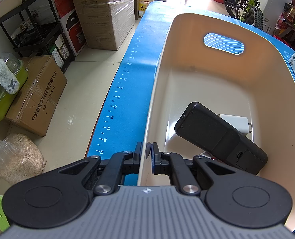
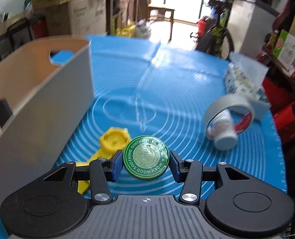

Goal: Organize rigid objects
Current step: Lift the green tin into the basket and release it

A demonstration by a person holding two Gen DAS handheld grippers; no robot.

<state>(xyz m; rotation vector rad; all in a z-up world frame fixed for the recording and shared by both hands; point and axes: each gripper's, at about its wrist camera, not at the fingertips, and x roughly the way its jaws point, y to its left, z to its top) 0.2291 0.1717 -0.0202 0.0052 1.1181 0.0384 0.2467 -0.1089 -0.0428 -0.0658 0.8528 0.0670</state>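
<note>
My left gripper (image 1: 146,151) is shut on the near rim of a cream plastic bin (image 1: 266,63), one finger outside the wall and one inside. In the bin lie a black remote-like device (image 1: 217,137) and a white charger plug (image 1: 237,124). My right gripper (image 2: 146,159) is shut on a round green ointment tin (image 2: 146,158), held above the blue mat (image 2: 177,83). The bin (image 2: 40,103) stands to its left. A yellow plastic tool (image 2: 111,141) lies on the mat just left of the tin.
A grey tape roll (image 2: 230,109) with a small white bottle (image 2: 223,131) through it lies at the mat's right, beside a tissue pack (image 2: 242,79). Cardboard boxes (image 1: 107,14), a black cart (image 1: 36,25) and a bicycle (image 1: 244,2) stand on the floor around the table.
</note>
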